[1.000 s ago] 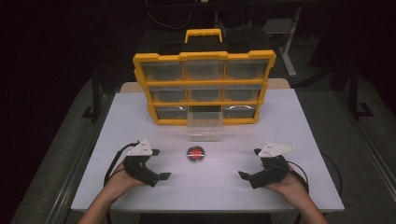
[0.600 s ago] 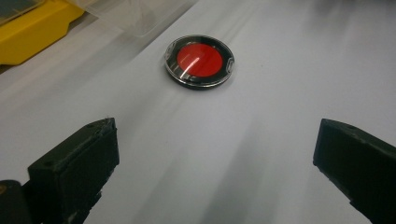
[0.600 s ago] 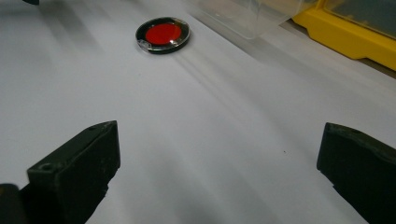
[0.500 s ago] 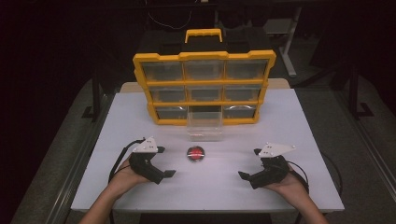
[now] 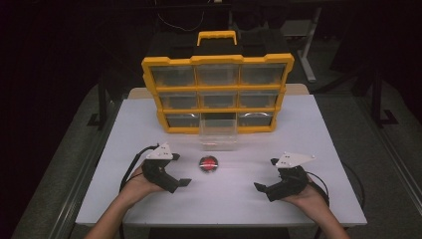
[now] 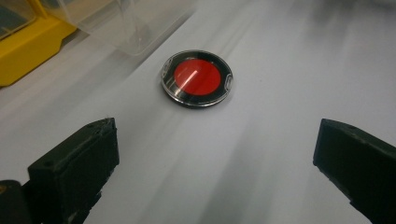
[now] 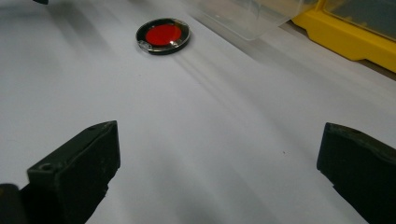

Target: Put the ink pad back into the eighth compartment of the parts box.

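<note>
Red under a clear lid, the round disc case (image 5: 208,164) lay flat on the white counter (image 5: 318,144), face up; being circular, it had no long axis to point any way. It sat just in front of the clear drawer (image 5: 218,135), which stood pulled out from the bottom row of the yellow organiser (image 5: 217,94) at the counter's far side. The left gripper (image 5: 174,181) hung just left of the case and apart from it, its jaws spread wide with nothing between them; in the left gripper view the case (image 6: 196,78) lay ahead of the gap between the jaws, untouched. The right gripper (image 5: 263,189) rested low near the counter's near right edge, well apart from the case, jaws likewise released and empty; its own view showed the case (image 7: 163,35) far off, up and to the left, beside the drawer (image 7: 252,14)
</note>
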{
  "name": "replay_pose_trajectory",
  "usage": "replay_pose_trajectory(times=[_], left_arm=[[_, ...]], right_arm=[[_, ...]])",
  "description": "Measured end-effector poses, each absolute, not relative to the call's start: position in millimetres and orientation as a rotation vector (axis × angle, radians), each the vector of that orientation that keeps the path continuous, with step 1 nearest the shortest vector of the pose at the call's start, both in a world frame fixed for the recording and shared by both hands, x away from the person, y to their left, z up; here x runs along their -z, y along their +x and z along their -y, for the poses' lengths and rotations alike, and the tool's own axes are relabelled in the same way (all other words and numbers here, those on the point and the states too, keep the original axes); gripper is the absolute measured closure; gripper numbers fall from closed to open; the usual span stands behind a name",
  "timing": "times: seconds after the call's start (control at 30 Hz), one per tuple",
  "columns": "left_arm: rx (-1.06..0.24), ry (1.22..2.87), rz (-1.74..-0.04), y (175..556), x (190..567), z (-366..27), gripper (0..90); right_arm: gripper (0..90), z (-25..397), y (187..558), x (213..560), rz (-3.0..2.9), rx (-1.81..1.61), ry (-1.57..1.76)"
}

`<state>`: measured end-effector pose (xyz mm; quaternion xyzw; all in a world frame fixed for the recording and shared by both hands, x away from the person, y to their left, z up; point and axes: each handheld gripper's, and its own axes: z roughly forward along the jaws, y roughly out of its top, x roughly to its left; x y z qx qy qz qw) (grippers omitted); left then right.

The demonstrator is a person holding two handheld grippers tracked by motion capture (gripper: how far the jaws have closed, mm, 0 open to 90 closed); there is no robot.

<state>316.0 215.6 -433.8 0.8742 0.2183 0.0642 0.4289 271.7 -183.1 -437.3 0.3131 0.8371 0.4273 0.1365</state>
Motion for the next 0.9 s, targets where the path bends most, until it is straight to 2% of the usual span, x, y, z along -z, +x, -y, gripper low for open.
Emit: replay_pose_trajectory(times=[0.9], left_arm=[[-0.151,2.191,-0.509,330,432,-192,0.0]], right_arm=[[0.0,183,271,437,-2.426,-1.232,0.899]])
